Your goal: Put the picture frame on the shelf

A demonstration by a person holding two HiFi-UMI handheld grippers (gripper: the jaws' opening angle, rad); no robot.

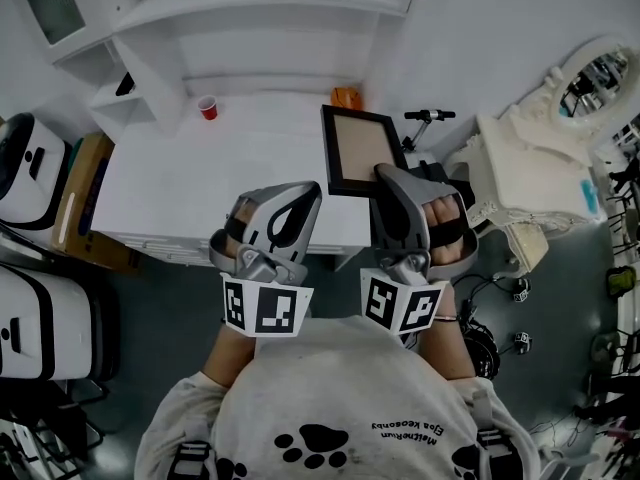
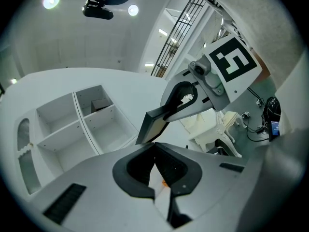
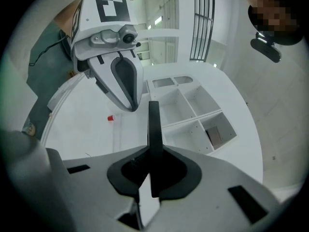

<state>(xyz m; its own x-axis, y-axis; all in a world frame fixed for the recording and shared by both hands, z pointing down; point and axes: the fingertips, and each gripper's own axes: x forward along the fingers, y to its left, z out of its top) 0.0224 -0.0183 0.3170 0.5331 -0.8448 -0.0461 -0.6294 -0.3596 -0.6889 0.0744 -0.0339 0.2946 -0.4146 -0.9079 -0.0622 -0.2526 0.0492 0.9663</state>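
The right claw (image 3: pixel 152 158) is clenched on the picture frame (image 3: pixel 153 122). Its own view shows the frame edge-on, a thin dark bar standing upright between the two pads. From the head view the claw has the black frame, with its tan panel, by the lower right edge. The frame rises in front of the claw over the near right part of the white table (image 1: pixel 190 193); whether its lower edge touches the tabletop cannot be told.

The right hand (image 1: pixel 446 224) wraps the handle with the fingers curled through it, and the claw points level and forward. The left claw (image 2: pixel 155 148) is closed with nothing in it, the pad tips meeting. The left hand (image 1: pixel 238 230) holds it level just beside the right one, both aimed at the back of the table, marker cubes toward the chest.

Farther out, a red cup (image 1: pixel 208 108) and a small orange object (image 1: pixel 346 96) stand near the table's far edge. The white shelf (image 3: pixel 190 120) of open compartments lies beyond, well apart from the frame.
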